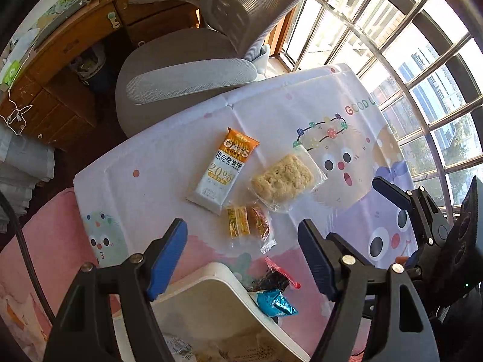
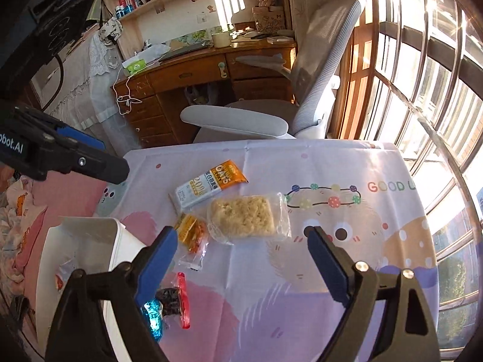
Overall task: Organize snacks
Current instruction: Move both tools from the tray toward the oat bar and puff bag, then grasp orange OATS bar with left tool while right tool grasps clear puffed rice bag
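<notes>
Snacks lay scattered on the cartoon-print counter (image 2: 332,166): the oat bar (image 2: 208,185), the clear-wrapped rice cake (image 2: 246,217) and the small orange packet (image 2: 191,232), with the white bin (image 2: 116,241) at the left. Both the left tongs (image 1: 241,241) and the right tongs (image 2: 241,244) stood apart and empty. Best move, I judged: straddle one wrapper squarely across its short side before closing.

Five snack packets (image 1: 222,170) on table; one white bin (image 1: 211,295); one chair (image 1: 193,69).
</notes>
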